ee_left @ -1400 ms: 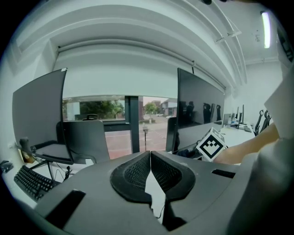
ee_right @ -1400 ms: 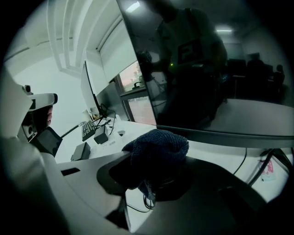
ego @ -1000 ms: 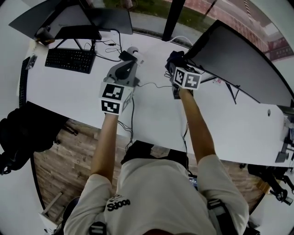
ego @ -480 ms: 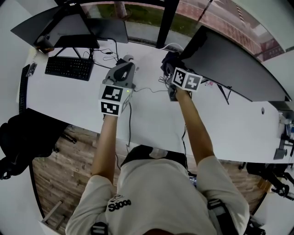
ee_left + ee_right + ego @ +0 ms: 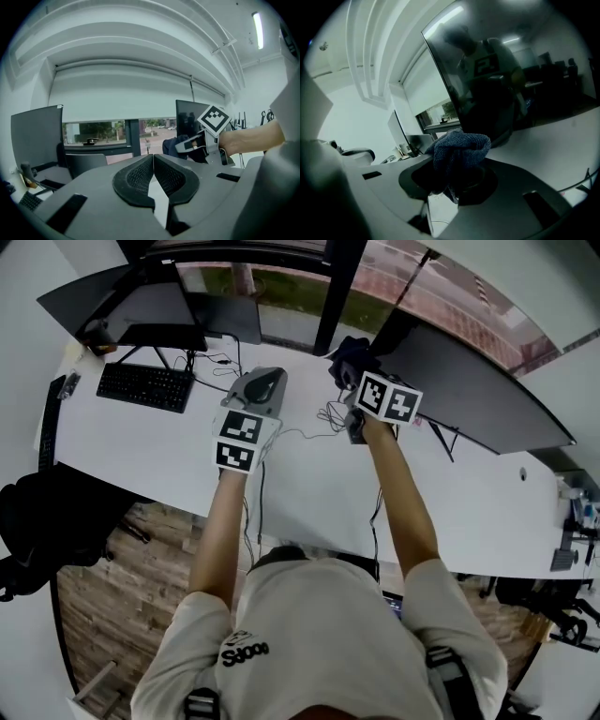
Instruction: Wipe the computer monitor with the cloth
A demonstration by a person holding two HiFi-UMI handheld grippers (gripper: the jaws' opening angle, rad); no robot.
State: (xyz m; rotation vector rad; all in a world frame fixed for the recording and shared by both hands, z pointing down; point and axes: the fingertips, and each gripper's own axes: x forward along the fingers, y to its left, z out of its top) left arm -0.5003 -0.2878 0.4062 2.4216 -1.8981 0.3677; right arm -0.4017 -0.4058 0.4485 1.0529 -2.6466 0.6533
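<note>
the right gripper is clamped on a bunched dark blue cloth, whose terry folds bulge up out of the jaws in the right gripper view. the cloth is held up at the left end of the wide dark computer monitor, just in front of the screen; whether it touches the glass cannot be told. the screen is off and mirrors the person, with a blocky pale logo on the shirt chest that is too blurred to read.

the left gripper hangs above the white desk, near the right one, its 2 ribbed jaws pressed together with nothing between them. each gripper carries a cube of black and white square markers. thin cables trail over the desk between the grippers. a black keyboard lies far left under a 2nd monitor. pale lettering on the person's shirt shows in the head view but is not clearly legible
</note>
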